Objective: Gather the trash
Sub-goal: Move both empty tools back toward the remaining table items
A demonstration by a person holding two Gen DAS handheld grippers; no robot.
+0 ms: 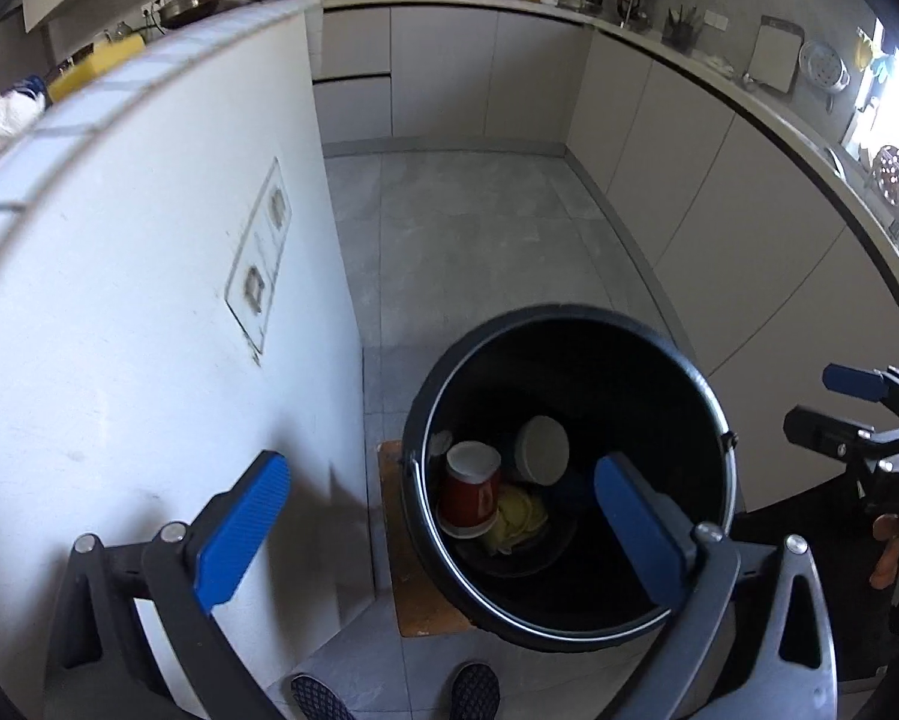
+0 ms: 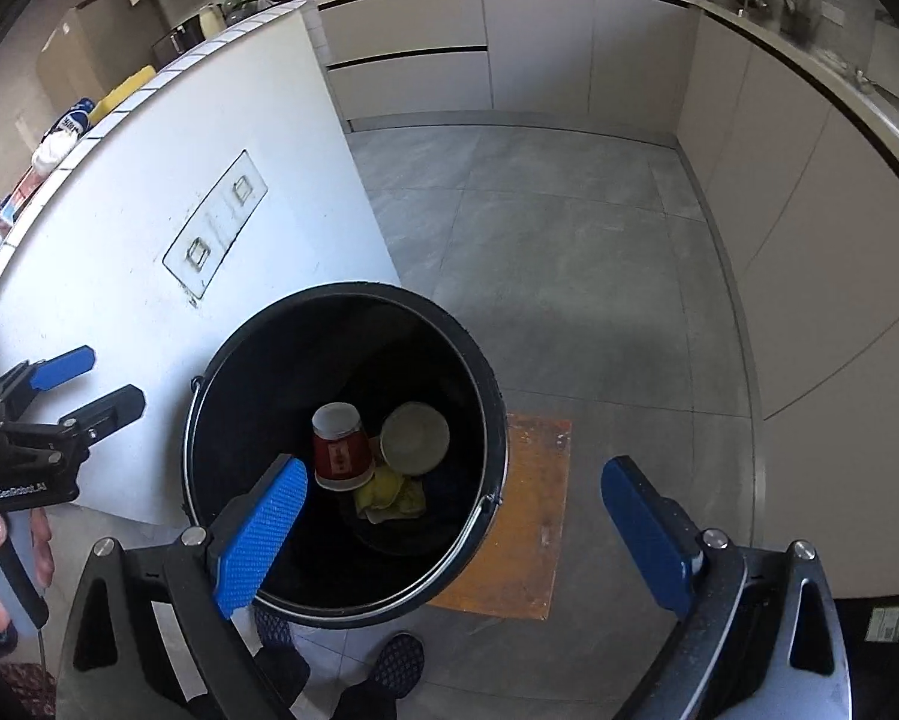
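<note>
Left wrist view. Left hand-held gripper point(image 1: 443, 531) spread wide, nothing between its ribbed blue pads; one pad point(image 1: 242, 531) at 8 o'clock before the white wall point(image 1: 149, 312), the other over the bin mouth. Bin point(image 1: 713, 420): round, black, smooth wall with a thin metal rim band, standing at 5 o'clock on an orange-brown mat point(image 1: 395, 552) on the grey tiled floor point(image 1: 479, 228). Inside, at the bottom: a red paper cup point(image 1: 470, 495) lying on its side, a round pale lid point(image 1: 545, 450) tilted just beside it, and crumpled yellow paper point(image 1: 518, 519) touching the cup. Right hand-held gripper point(image 1: 815, 405) at 3 o'clock, spread, empty. Two dark mesh shoe toes at 6 o'clock.

Right wrist view. Right hand-held gripper point(image 2: 455, 519) spread wide, empty; the left pad overlaps the bin point(image 2: 221, 372) rim, the right hangs over the floor point(image 2: 569, 228) beyond the mat point(image 2: 539, 516). Cup point(image 2: 338, 450), lid point(image 2: 416, 438) and paper point(image 2: 389, 492) lie together in the bin's bottom. Left hand-held gripper point(image 2: 92, 384) at 9 o'clock, spread, held by a hand point(image 2: 5, 564). Wall point(image 2: 149, 192) behind the bin.
</note>
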